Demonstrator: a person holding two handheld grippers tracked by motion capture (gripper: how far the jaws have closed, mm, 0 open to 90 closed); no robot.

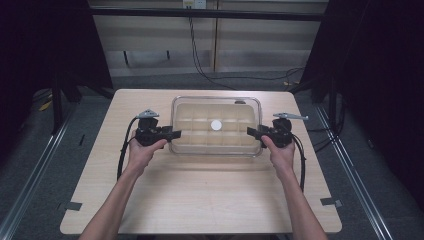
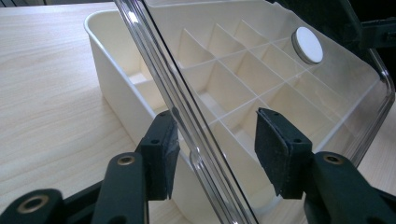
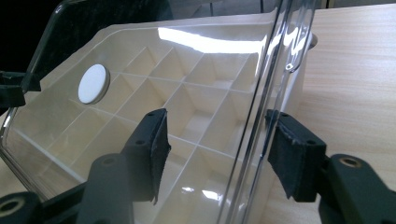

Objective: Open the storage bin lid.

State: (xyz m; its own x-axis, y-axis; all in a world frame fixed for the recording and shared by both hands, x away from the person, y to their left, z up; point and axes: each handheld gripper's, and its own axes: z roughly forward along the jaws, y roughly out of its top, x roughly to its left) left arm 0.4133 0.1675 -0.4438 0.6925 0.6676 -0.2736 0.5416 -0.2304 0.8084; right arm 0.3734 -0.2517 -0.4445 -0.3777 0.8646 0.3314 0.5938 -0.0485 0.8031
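Compartment box (image 1: 216, 145) of cream plastic sits in the middle of the wooden table (image 1: 200, 195), its inside split by thin walls into a grid of small cells, and a clear lid (image 1: 216, 107) with rounded corners lies over it. A white round disc (image 1: 216, 125) shows at the centre of the lid.

At the box's left end, the left gripper (image 1: 175, 134) is held level in the person's left hand (image 1: 142, 152), pointing inward at the lid's edge. In the left gripper view the lid's clear rim (image 2: 187, 126) runs up between the two black jaws; the left pad (image 2: 164, 149) lies right against the rim and the box wall, while the right pad (image 2: 278, 149) stands apart over the lid's surface — the jaws are not yet clamped, so nothing is gripped.

At the right end, the right gripper (image 1: 251, 131) mirrors it from the right hand (image 1: 281, 152). In the right gripper view the lid's rim (image 3: 259, 130) passes between the jaws with a gap to the pads (image 3: 292, 154) on both sides — spread apart, holding nothing.

Black cables (image 1: 122, 150) trail from the grippers back along the forearms.
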